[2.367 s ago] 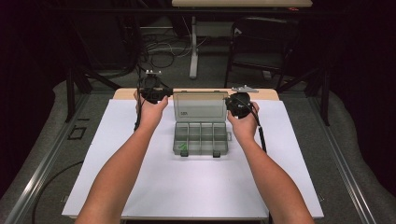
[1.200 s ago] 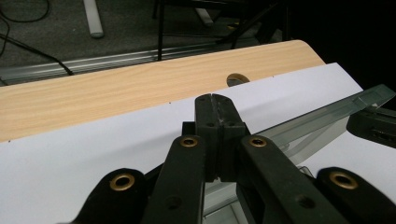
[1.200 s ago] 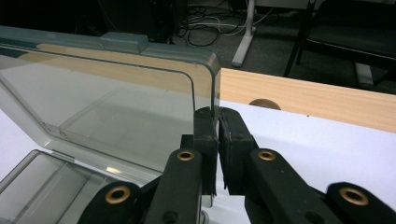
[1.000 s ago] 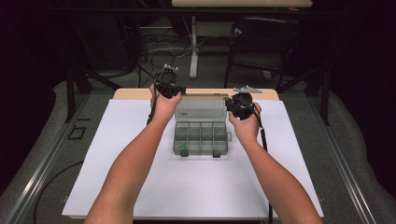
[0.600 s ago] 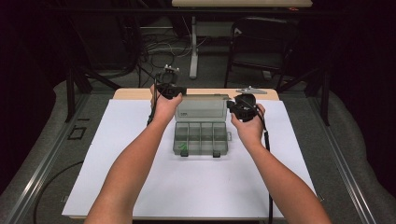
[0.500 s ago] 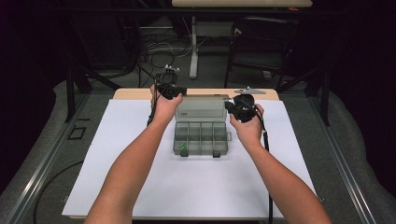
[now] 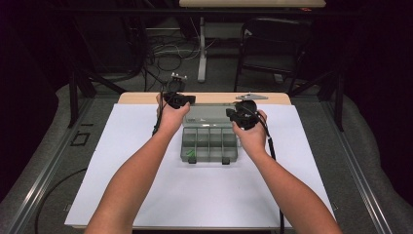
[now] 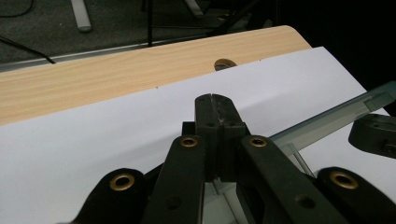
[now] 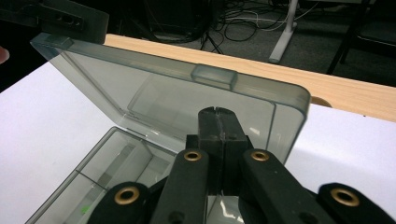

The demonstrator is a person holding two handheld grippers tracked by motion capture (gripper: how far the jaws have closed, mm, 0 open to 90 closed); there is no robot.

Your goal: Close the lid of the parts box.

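one grey compartment box point(image 7: 208, 144), lid point(image 9: 187, 88) raised, mid-table on white sheet point(image 7: 122, 165).
small green item point(image 7: 191, 155) in a near-left compartment. left gripper point(image 7: 187, 99) at lid's far-left corner, jaws together; right gripper point(image 7: 233, 115) by lid's right edge, jaws together, nothing seen between. wooden table edge point(image 7: 141, 97) beyond.

Bare forearms, no sleeves. Black tongs point(image 8: 215, 100) with brass-ringed screw holes on the linkage arms. Black cable point(image 7: 271, 146) trailing from the right tongs point(image 7: 242, 116).
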